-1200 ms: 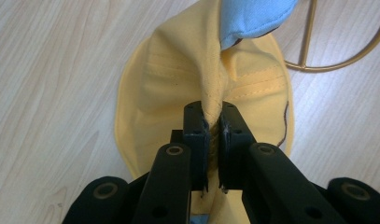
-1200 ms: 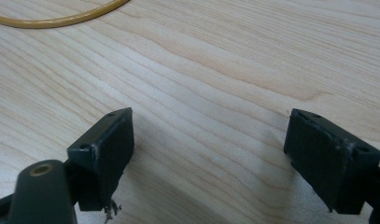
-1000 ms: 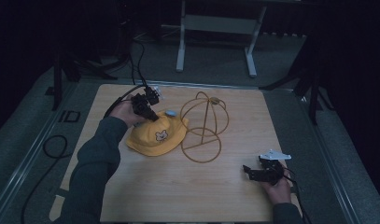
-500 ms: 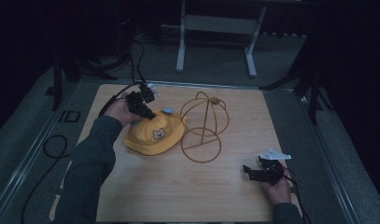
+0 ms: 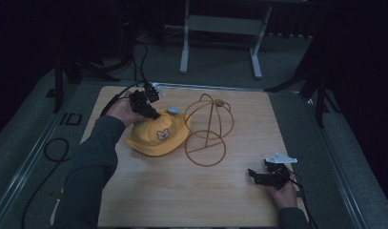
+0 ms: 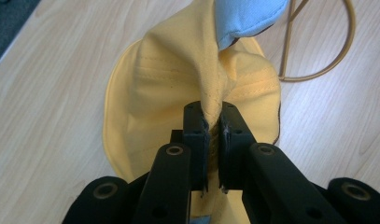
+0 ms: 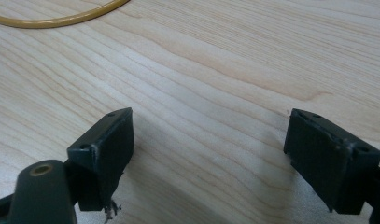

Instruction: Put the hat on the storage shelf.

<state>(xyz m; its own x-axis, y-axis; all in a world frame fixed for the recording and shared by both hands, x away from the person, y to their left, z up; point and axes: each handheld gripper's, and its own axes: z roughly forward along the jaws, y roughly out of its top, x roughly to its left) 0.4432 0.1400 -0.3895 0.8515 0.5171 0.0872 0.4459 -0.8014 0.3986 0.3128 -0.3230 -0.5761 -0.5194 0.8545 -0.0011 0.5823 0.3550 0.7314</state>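
Nearest the person, at the table's (image 5: 182, 200) front right corner, the right gripper (image 5: 256, 175) rests low over bare wood, its jaws spread wide with nothing between them; its own view shows a curve of the stand's base ring at the top edge. Further in, left of centre, lies the yellow hat (image 5: 158, 138), a small bear patch on its crown. The left gripper (image 5: 153, 114) reaches over the hat's far side, jaws pressed together on a raised fold of yellow cloth (image 6: 211, 88), with a pale blue tab (image 6: 246, 16) just beyond. Beside the hat, touching its brim, stands the wire stand (image 5: 208, 126), upright on its ring.
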